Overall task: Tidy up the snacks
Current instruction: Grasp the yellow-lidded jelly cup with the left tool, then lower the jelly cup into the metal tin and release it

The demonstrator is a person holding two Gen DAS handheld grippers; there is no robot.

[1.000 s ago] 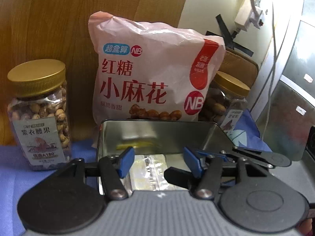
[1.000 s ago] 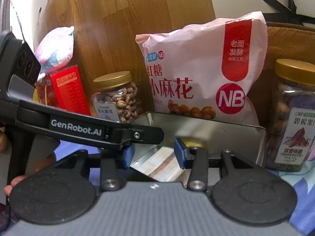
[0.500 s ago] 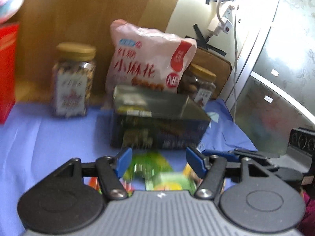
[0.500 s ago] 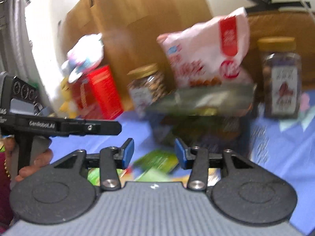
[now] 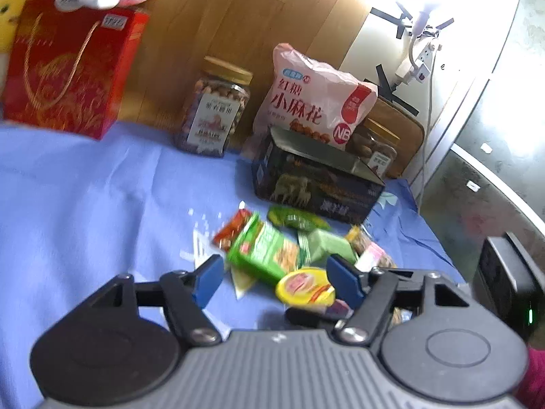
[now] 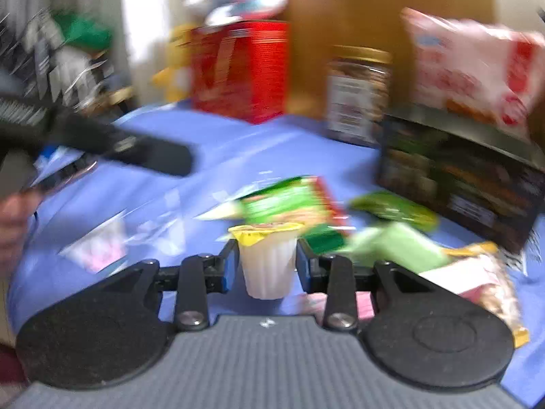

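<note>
A small white jelly cup (image 6: 267, 259) with a yellow foil lid is seen directly between the two blue pads of the right claw (image 6: 266, 262), upright, its long axis running top to bottom and its wider lidded end uppermost. The right claw is partly open and its jaws are closing; a narrow gap appears to be left on each side of the cup, so no grip can be claimed yet, though blur makes contact hard to judge. Of the two, the right claw is plainly the nearer to this cup.

From the left claw (image 5: 276, 281) the same cup (image 5: 305, 288) is seen just ahead and to the right of centre, close to the right pad. The left claw's jaws are opening and nothing is held between them. A green packet (image 5: 264, 255) lies just ahead of it in the loose pile of snacks on the blue-covered bench (image 5: 85, 204).

The dark tin box (image 5: 318, 189), its lid raised, stands farther ahead and to the right of both claws, beyond the pile. It is judged to be where the cup will go once gripped.
</note>
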